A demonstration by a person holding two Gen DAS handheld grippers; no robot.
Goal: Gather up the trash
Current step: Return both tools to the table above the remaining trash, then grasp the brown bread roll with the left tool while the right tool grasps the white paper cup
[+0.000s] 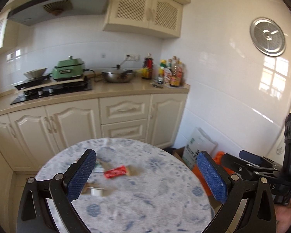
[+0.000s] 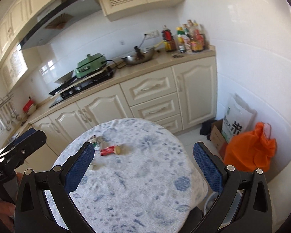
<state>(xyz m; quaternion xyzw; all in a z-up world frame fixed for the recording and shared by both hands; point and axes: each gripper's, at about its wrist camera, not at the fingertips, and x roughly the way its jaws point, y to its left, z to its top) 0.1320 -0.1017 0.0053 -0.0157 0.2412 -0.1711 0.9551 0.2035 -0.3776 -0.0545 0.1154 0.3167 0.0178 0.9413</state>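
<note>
A crumpled red wrapper [image 1: 114, 171] lies on the round table [image 1: 164, 198], toward its far left part, with a tan, cork-like stub [image 1: 130, 170] touching its right end. Just left of it sits a scrap of green-and-white packaging [image 1: 98, 167], half hidden behind a blue finger pad; in the right wrist view the same scrap [image 2: 96, 146] lies near the table's far left edge. Nearer the left edge lies a small white piece [image 1: 96, 191] beside a brown scrap [image 1: 86, 188], both blurred. The table wears a white cloth with blue flower prints.

The left gripper [image 1: 145, 176] hangs above the table with its jaws spread wide, holding nothing. The right gripper [image 2: 143, 168] is likewise spread and empty above the near half of the table.

Off the table's right edge, on the floor, stand an orange plastic bag [image 2: 250, 149], a white rice sack [image 2: 236, 116] and a cardboard box [image 2: 216, 134] by the cream cabinets [image 2: 194, 89].
</note>
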